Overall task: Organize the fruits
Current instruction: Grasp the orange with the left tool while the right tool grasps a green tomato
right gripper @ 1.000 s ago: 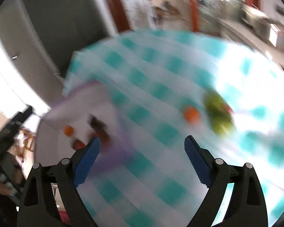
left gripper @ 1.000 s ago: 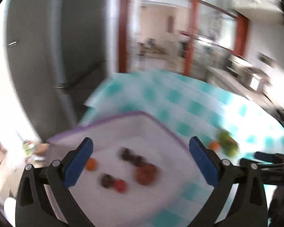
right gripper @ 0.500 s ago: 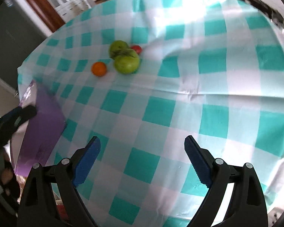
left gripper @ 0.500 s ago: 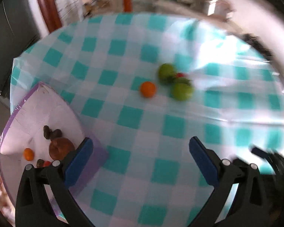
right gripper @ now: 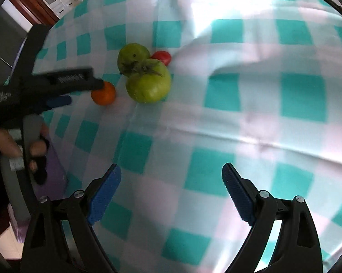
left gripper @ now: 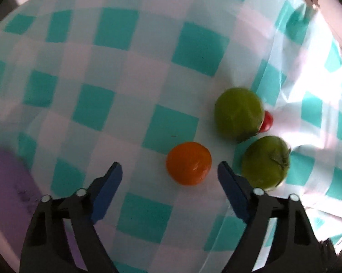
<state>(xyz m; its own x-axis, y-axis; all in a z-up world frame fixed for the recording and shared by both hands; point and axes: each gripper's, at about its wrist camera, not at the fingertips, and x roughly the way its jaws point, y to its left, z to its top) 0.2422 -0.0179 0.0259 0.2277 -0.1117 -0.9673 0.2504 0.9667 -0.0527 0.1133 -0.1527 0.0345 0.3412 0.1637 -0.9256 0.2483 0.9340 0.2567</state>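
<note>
While we looked along the left gripper (left gripper: 168,170), jaws spread wide, orange fruit (left gripper: 188,163) just ahead between the fingertips on the checked tablecloth (left gripper: 116,86), green tomatoes to its right, from our right gripper (right gripper: 171,174), jaws released and empty, fruits well ahead.

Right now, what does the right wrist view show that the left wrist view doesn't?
Only the right wrist view: the person's hand holding the left gripper from the side, the open right gripper, and cabinets beyond the table.

Only the left wrist view: the orange lying ahead of the open left gripper, toward its right finger.

Both: the orange, two green tomatoes, the small red tomato, the checked cloth and the purple tray.
</note>
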